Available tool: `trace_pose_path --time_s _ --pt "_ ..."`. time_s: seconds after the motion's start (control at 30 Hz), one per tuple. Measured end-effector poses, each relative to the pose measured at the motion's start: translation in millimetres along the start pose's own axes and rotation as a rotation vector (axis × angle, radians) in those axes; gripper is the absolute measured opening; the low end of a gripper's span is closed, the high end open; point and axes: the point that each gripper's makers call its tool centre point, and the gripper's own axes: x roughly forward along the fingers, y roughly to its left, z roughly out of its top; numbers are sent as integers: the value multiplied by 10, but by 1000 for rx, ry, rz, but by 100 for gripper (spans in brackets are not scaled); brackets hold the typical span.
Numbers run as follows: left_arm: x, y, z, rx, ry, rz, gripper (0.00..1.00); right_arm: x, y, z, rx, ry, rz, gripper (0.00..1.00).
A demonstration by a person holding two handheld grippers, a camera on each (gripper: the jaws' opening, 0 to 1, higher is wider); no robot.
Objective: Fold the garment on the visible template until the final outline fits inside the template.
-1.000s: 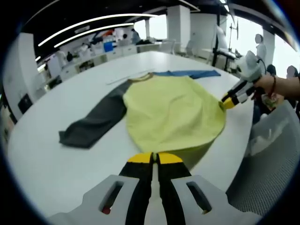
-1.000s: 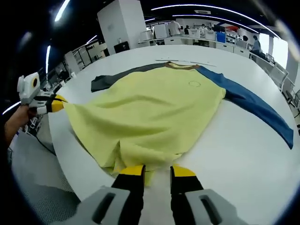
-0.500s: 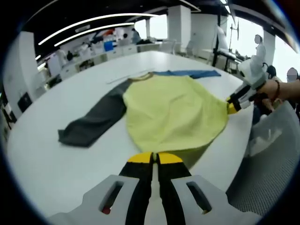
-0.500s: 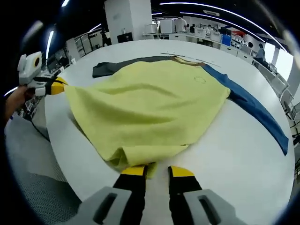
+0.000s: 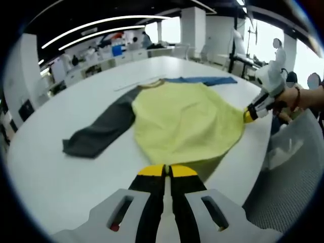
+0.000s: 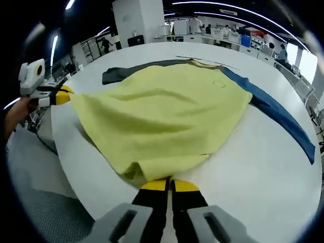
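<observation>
Long white ceiling light strips (image 5: 96,25) are brightly lighting both views; daylight is glaring through windows (image 5: 263,35); fisheye distortion is bending and blurring the edges.

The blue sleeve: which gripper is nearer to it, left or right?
Right. The right gripper holds the yellow hem on the side where the blue sleeve lies. The left gripper grips the opposite hem corner, beside the grey sleeve, with the yellow body between it and the blue sleeve.
</observation>
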Motion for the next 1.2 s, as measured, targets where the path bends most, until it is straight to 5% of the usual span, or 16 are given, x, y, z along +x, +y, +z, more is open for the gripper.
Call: trace_pose_path --time_s 0.4,0.73,0.97,1.2 --pt "-50 -90 -34 5 4 -14 0 -537 -545 -255 59 -6 -125 0" --pt "-2 -386 -200 33 77 -87 0 -896 -763 -393 119 -34 -179 0" --pt "6 -536 -408 37 160 -130 0 -800 -777 -542 132 -4 -177 0" --pt "-6 -553 -489 31 180 -137 0 -758 -768 -660 139 19 -167 0"
